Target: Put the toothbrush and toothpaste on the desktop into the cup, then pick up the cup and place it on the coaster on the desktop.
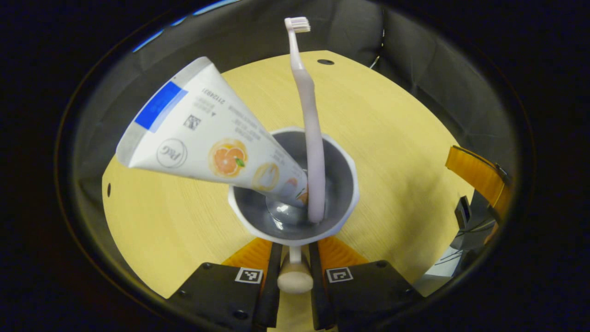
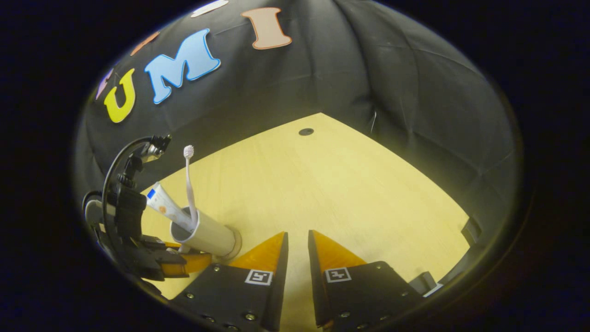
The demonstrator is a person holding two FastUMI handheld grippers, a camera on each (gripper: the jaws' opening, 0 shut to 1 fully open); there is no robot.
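Observation:
A white cup (image 1: 295, 184) with a grey inside is seen from above in the left gripper view. A white toothpaste tube (image 1: 198, 133) leans out of it to the left, and a pale pink toothbrush (image 1: 309, 138) stands in it, bristles up. My left gripper (image 1: 295, 249) is shut on the cup's handle (image 1: 295, 276). In the right gripper view the cup (image 2: 209, 235) stands at the left with its foot on a pale round coaster (image 2: 236, 246), the left gripper (image 2: 177, 256) beside it. My right gripper (image 2: 297, 235) hovers over bare desktop, fingers close together, holding nothing.
The light wooden desktop (image 2: 332, 184) has a dark round hole (image 2: 306, 132) near its far edge. Black cloth walls close it in on the far sides. The right gripper (image 1: 479, 180) shows at the right edge of the left gripper view.

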